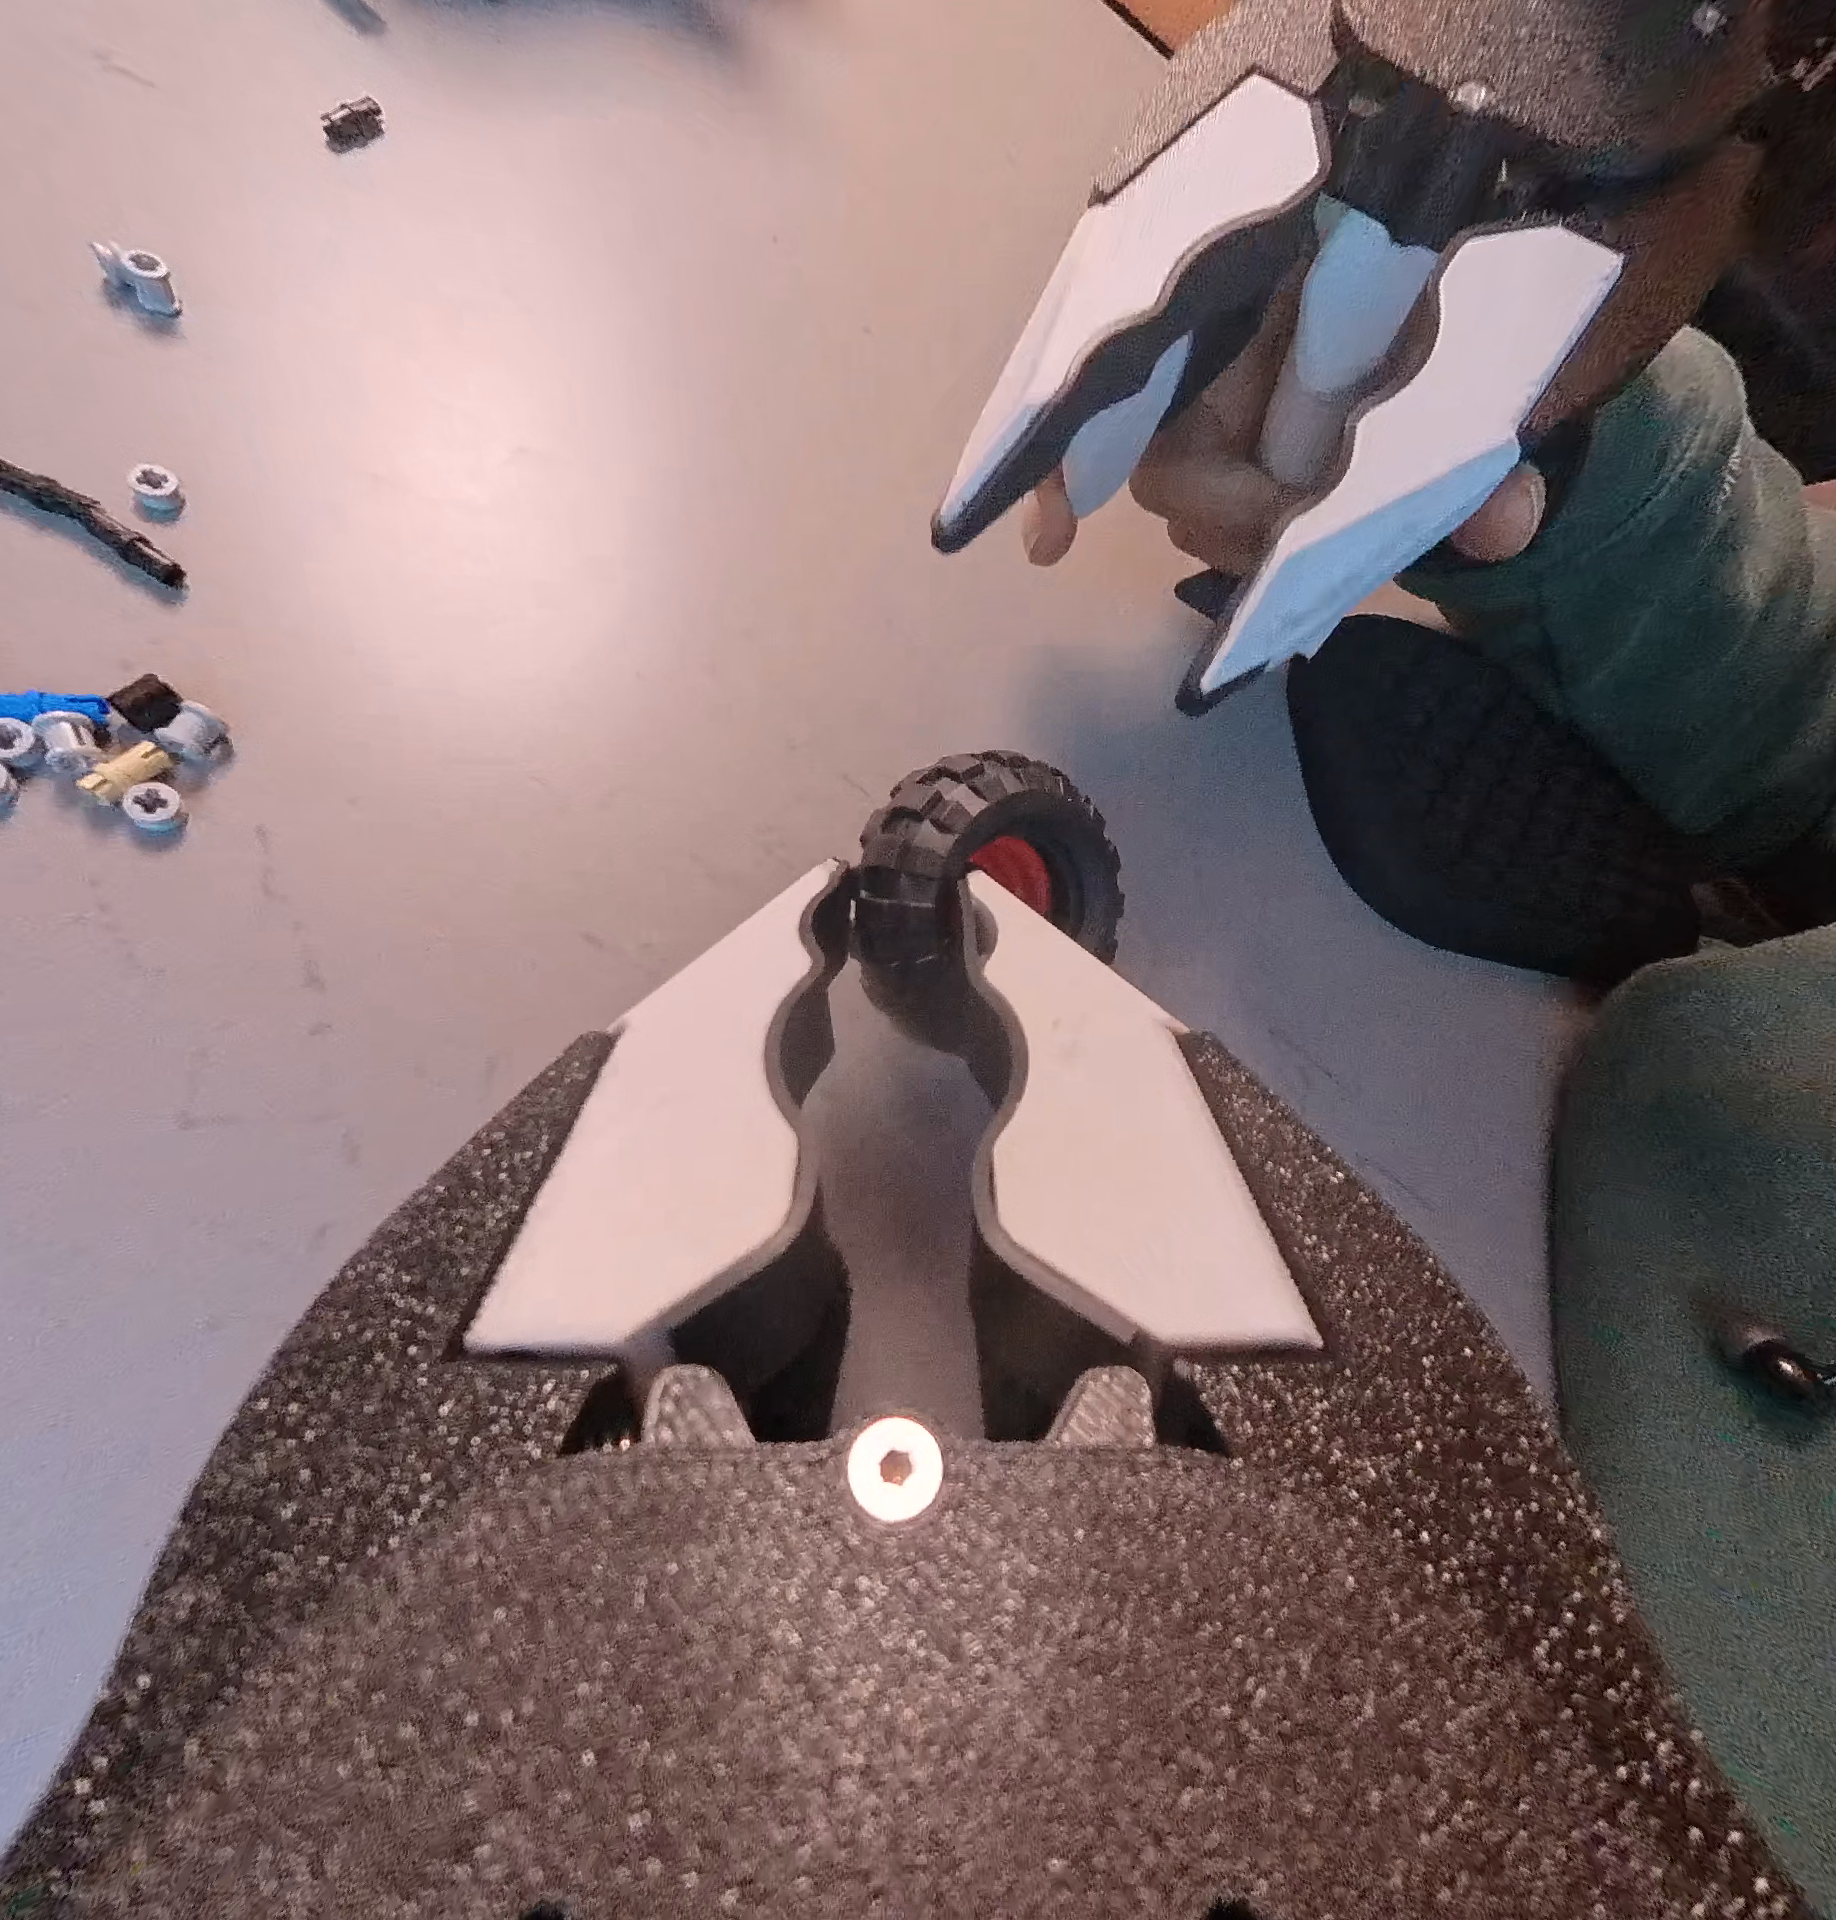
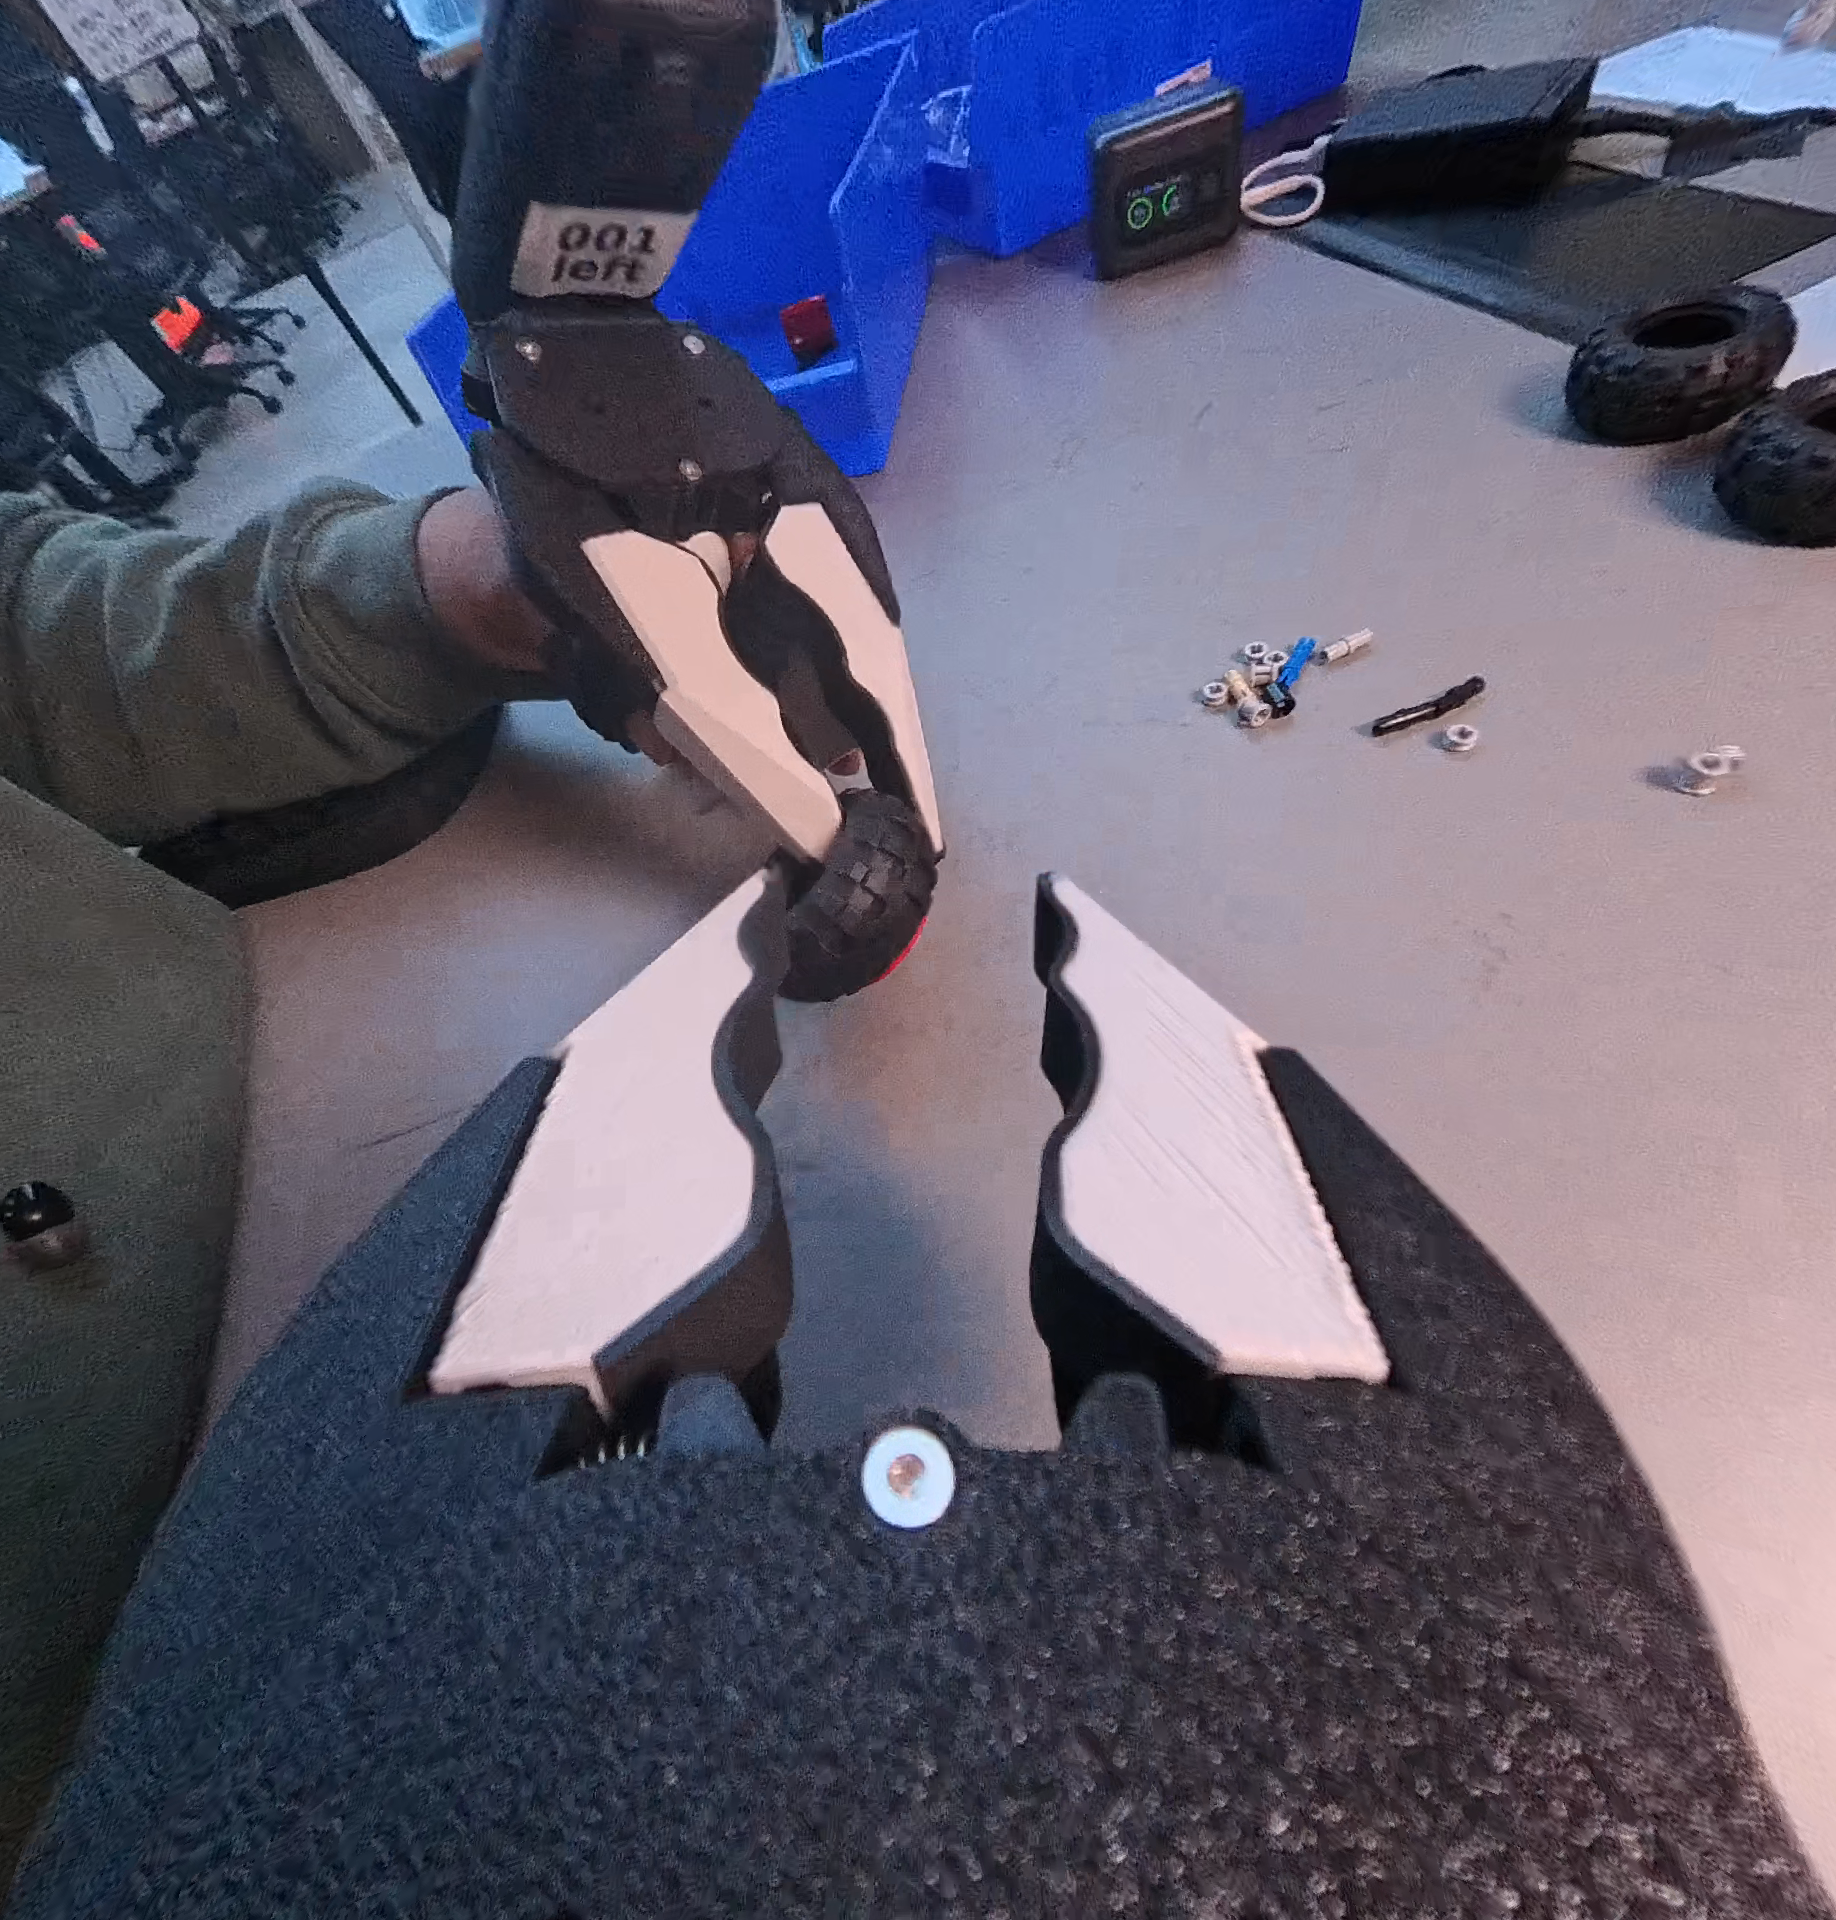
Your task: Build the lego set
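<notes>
Grey bench (image 2: 1257,1039) fills both views, scuffed and pale, with desks and office chairs dim in the far left background of the right wrist view. At the centre of the action sits a small wheel (image 1: 987,862), knobbly black tyre on a red hub, and the left tool (image 1: 909,883) has its two white fingers clamped on the tyre's tread. From the other side, the same wheel (image 2: 857,904) shows pinched at the left tool (image 2: 878,831) tips, low over the bench; whether it touches the surface I can't tell. The right tool (image 2: 903,883) hangs just beside it, fingers spread wide with nothing between them, its left fingertip (image 2: 753,904) right up against the tyre. From the left wrist view, that right tool (image 1: 1070,613) hovers above and to the right of the wheel, gaping, with a hand (image 1: 1205,488) behind it and a green sleeve (image 1: 1641,582) trailing off right.

Further out, a cluster of small parts (image 2: 1262,686) lies on the bench to the right: grey bushes, a blue pin, a tan piece. Near them, a black axle (image 2: 1428,707). Far right, two big black tyres (image 2: 1724,405) sit touching each other. At the far side stand a blue bin (image 2: 893,208) and a small black device with a lit screen (image 2: 1163,187).
</notes>
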Motion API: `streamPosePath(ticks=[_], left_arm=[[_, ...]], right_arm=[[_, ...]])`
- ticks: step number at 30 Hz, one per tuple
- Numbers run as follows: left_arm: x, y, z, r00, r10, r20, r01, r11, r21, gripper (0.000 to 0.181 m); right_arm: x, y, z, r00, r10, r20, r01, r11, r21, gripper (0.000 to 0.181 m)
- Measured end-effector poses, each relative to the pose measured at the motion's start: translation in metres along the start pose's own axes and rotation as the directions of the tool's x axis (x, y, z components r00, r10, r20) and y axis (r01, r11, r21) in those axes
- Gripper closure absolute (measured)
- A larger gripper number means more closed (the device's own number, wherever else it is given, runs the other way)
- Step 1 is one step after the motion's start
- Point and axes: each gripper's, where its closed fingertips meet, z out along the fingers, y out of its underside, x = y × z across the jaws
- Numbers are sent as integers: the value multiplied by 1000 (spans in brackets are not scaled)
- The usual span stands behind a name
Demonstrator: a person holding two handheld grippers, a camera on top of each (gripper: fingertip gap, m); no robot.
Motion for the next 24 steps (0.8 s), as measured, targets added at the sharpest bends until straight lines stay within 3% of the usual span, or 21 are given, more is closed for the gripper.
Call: streamPosePath(ticks=[6,9,12,16,19,22,24], left_arm=[[7,-17,-8,996,-57,-65,65,991,117,164],[19,-29,-19,963,-141,-232,187,963,193,164],[31,-47,-37,878,-210,-431,345,900,265,164],[43,-59,-49,735,-249,-631,502,825,260,164],[49,-63,-53,654,-253,-713,561,795,232,164],[50,-65,-53,638,-246,-730,573,785,235,165],[48,-66,-54,669,-230,-707,554,789,267,165]], right_arm=[[-27,18,26,996,-19,91,27,996,-89,128],[-36,3,20,988,-50,148,50,999,10,128],[-50,-22,6,972,-79,220,44,986,159,136],[-55,-42,0,970,-203,130,159,944,289,152],[-56,-49,-3,966,-246,81,207,922,328,158],[-56,-52,-5,968,-240,66,206,921,330,161],[-53,-54,-5,976,-205,69,172,929,329,160]])
